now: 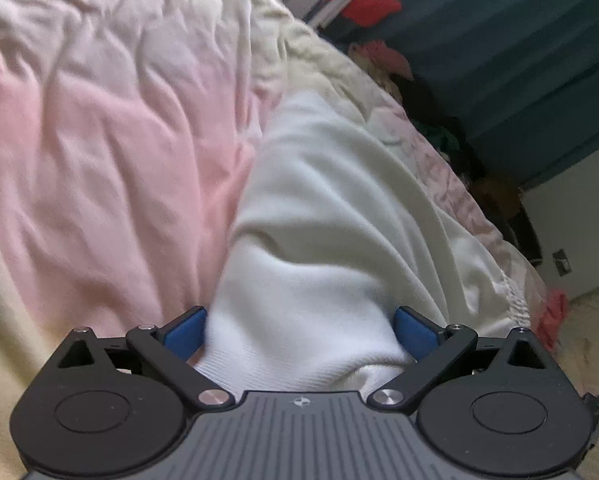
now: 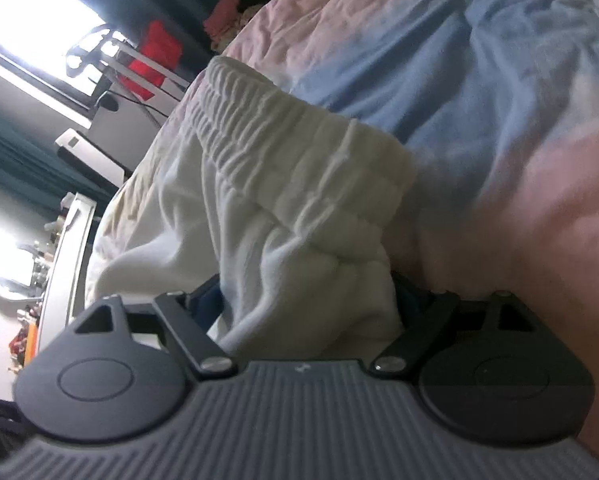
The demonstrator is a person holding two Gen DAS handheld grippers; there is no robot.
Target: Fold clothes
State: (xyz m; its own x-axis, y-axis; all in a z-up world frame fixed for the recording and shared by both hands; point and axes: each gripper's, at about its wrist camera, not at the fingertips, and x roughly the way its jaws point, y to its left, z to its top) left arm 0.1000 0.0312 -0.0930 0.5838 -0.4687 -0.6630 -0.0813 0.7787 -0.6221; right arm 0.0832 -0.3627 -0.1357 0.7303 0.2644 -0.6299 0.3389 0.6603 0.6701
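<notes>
White trousers (image 1: 339, 208) lie on a bed, on a crumpled pastel bedspread (image 1: 111, 128) that is pink, cream and pale blue. The left tongs (image 1: 299, 332) stand wide apart, and a ribbed end of the white cloth sits between the two blue pads (image 1: 183, 336). The cloth fills the gap and seems to touch both pads, but I cannot tell if they press on it. From these tongs the garment runs forward and a little to the right, and the pink part of the bedspread is to the left of them.

The right tongs (image 2: 311, 300) are also spread wide. A thick bunch of the same white cloth passes between their fingers, which are mostly hidden behind it. Ahead of these tongs the gathered elastic waistband (image 2: 283, 132) lies across the bedspread, with pale blue cover beyond it and pink cover to the right. To the left and ahead of them, past the edge of the bed, a red cloth (image 2: 155, 60) hangs on a white rack beside a bright window (image 2: 39, 20).
</notes>
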